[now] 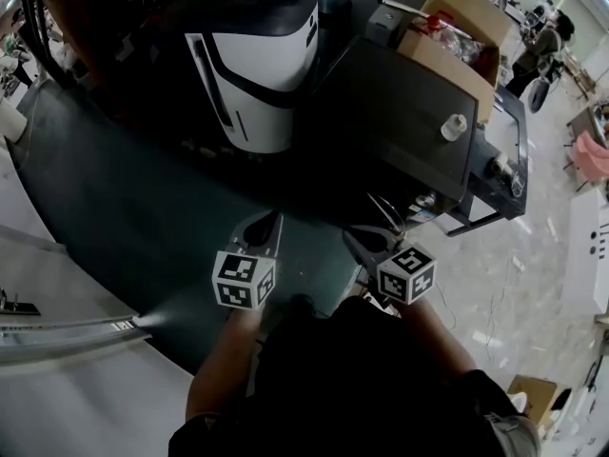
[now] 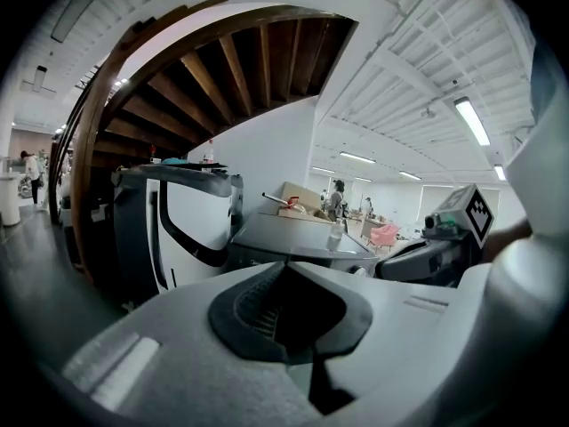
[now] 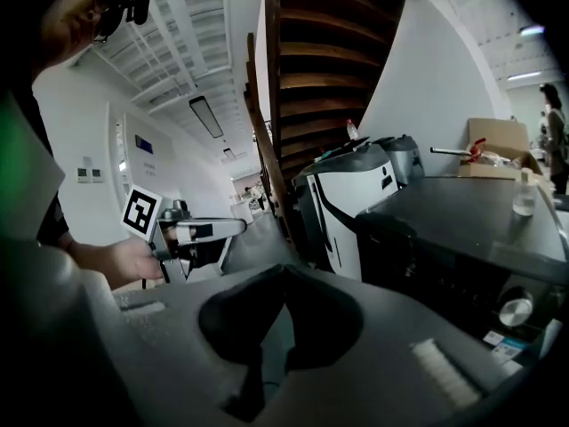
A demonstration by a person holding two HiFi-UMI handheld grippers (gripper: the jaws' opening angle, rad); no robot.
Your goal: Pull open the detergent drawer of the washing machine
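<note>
Beside the washing machine (image 1: pixel 400 112), a white appliance (image 1: pixel 257 74)

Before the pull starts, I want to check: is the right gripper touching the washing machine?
Apart. The head view shows floor between the shut right gripper and the washing machine.

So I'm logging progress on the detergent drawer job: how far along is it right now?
Nothing looks done: the front of the washing machine shows no drawer pulled out, as far as can be seen. In hand: nothing. The left gripper and right gripper are both shut, empty, and apart from the machine. Left to do: reach the drawer, grip it and pull it open.
</note>
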